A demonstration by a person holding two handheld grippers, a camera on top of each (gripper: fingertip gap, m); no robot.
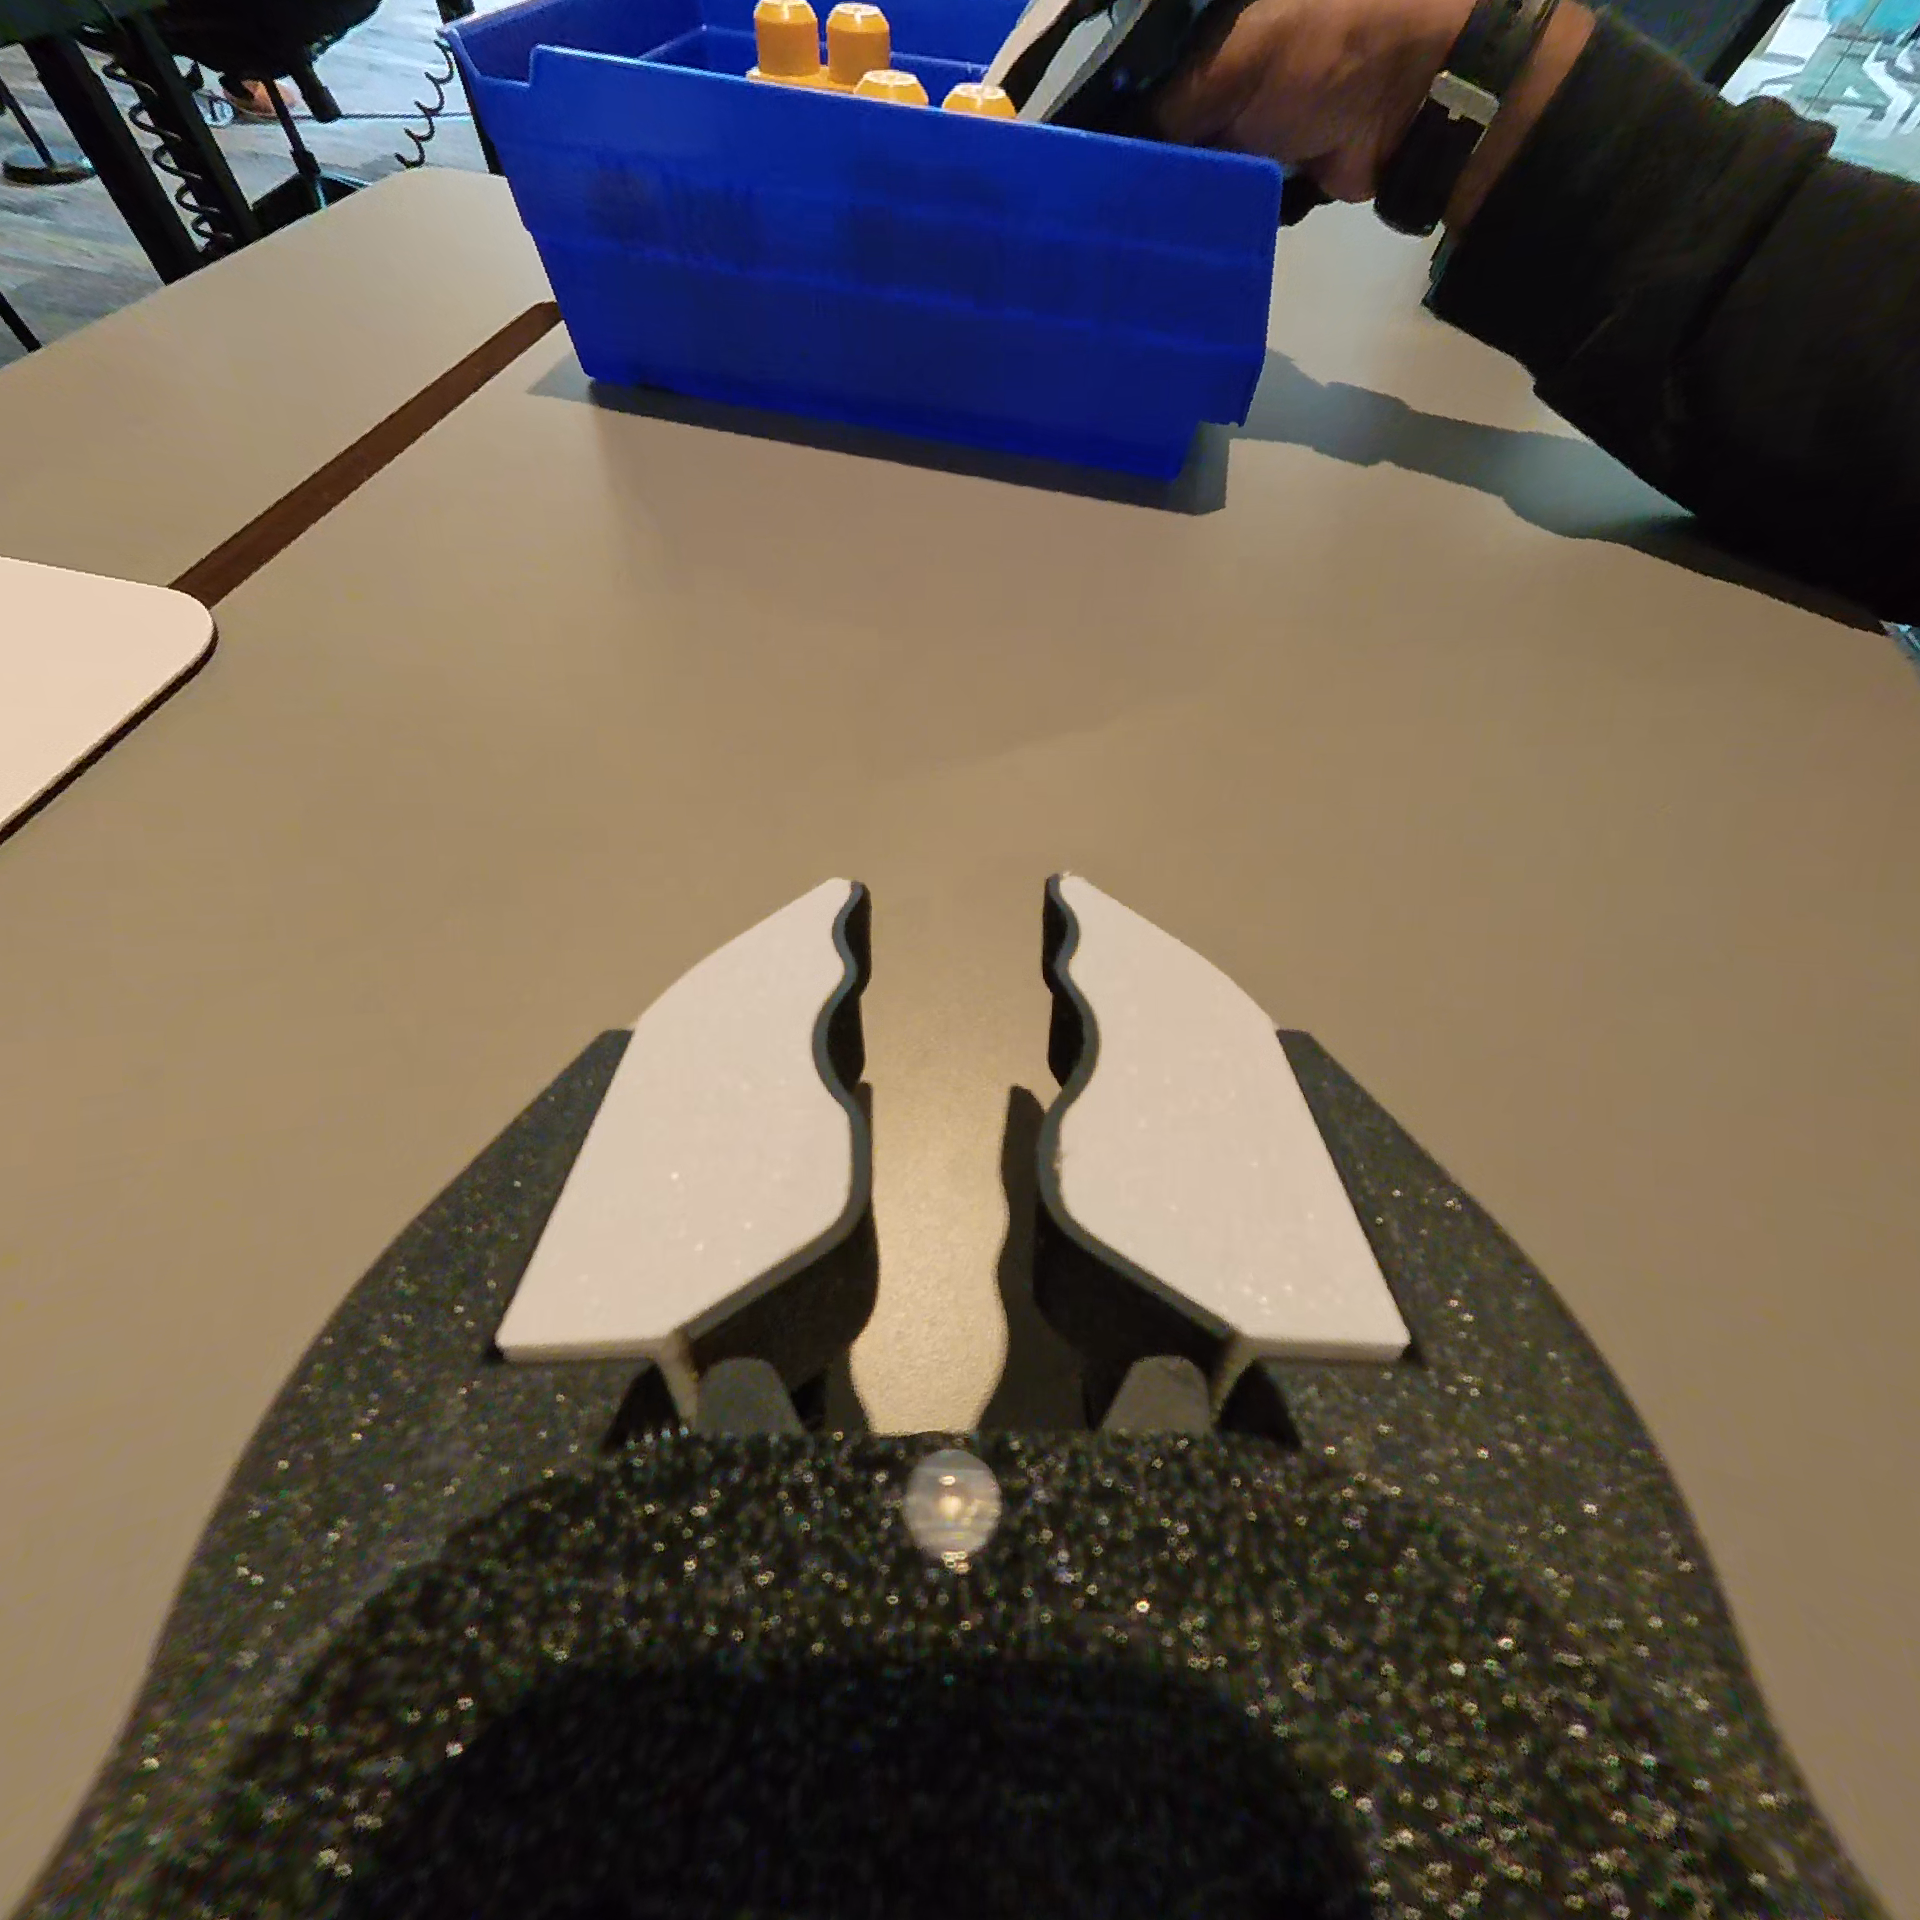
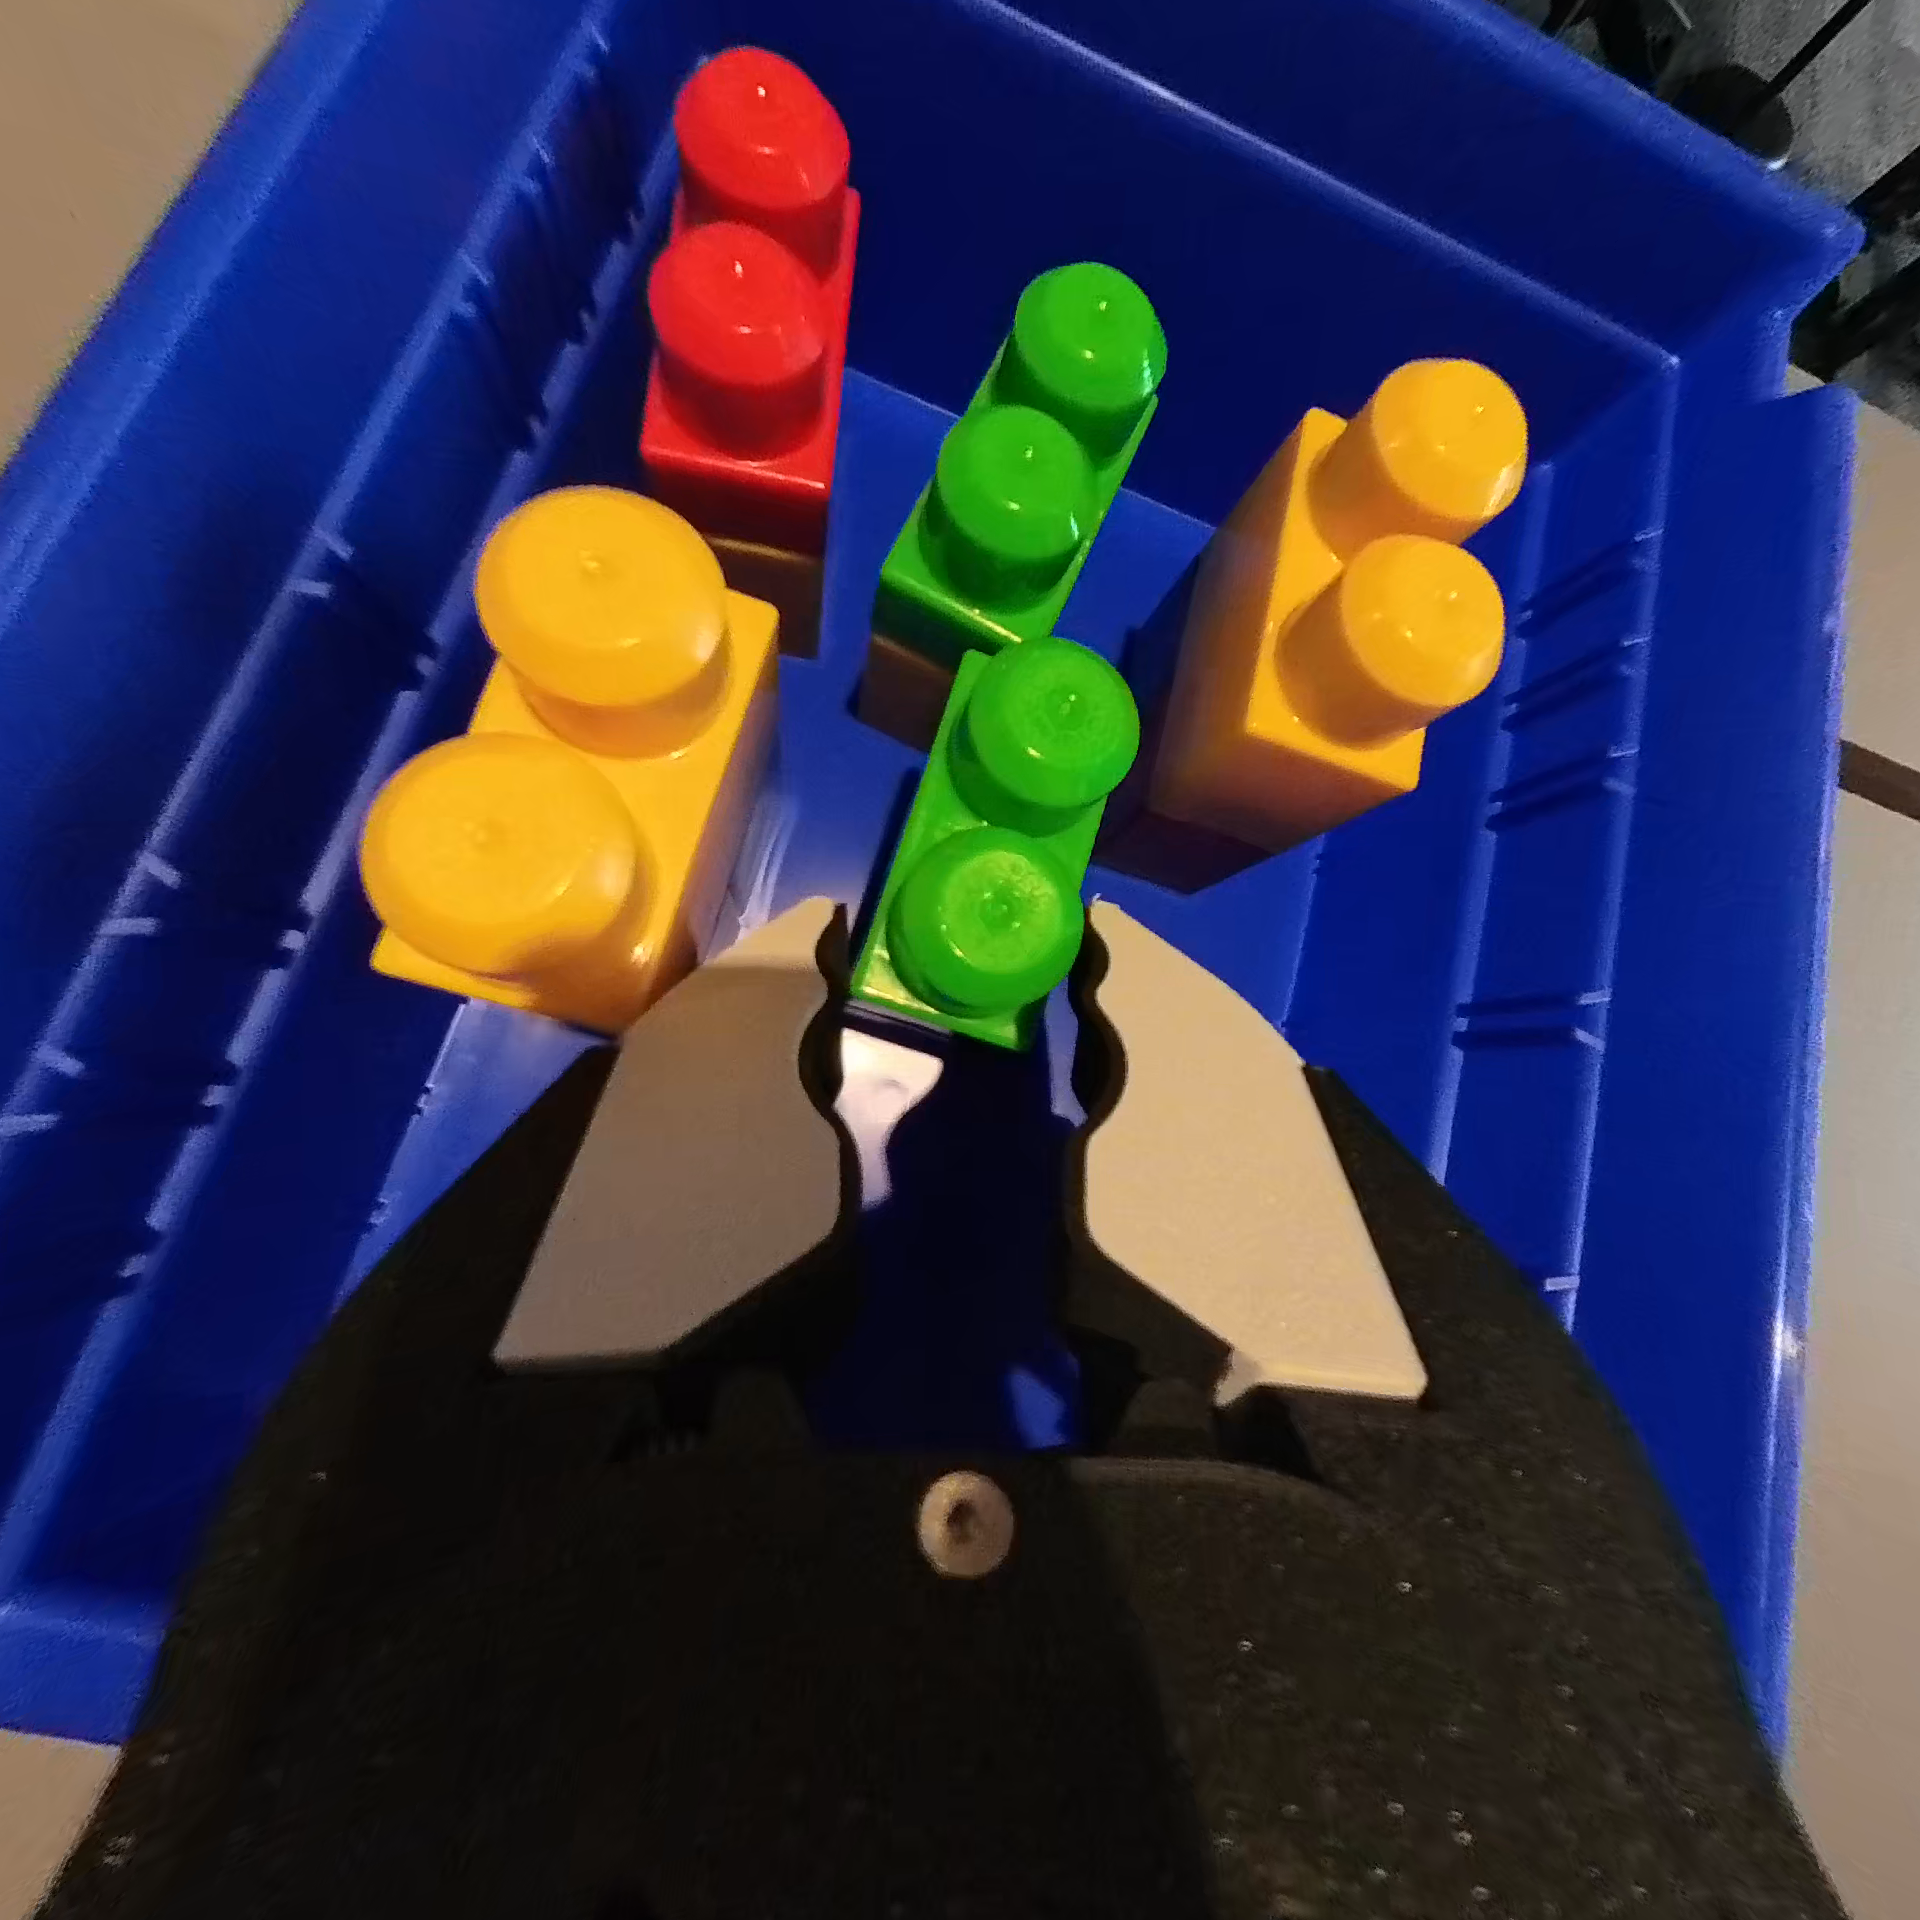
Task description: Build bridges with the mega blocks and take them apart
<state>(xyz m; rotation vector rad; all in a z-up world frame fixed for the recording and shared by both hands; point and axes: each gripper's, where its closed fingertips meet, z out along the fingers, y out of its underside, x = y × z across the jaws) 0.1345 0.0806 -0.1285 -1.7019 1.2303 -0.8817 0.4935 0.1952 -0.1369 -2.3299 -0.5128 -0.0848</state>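
Blue bin of blocks on desk; two tools, one at a green block.
Left wrist view: left tool (image 1: 956, 904) low over the bare grey desk (image 1: 1351, 831), fingers narrowly parted, holding nothing; blue bin (image 1: 894, 281) beyond, yellow blocks (image 1: 831, 52) showing above its rim. Right wrist view: right tool (image 2: 961, 925) inside the bin (image 2: 1558, 727), fingertips either side of the near green block (image 2: 1003, 831); whether they grip it cannot be told. Second green block (image 2: 1029, 457), red block (image 2: 753, 281) and two yellow blocks (image 2: 582, 748) upright around it.

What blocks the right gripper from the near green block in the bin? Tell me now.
Nothing visible does. The right gripper is open, fingertips flanking the near green block. The yellow block stands close beside the left finger.
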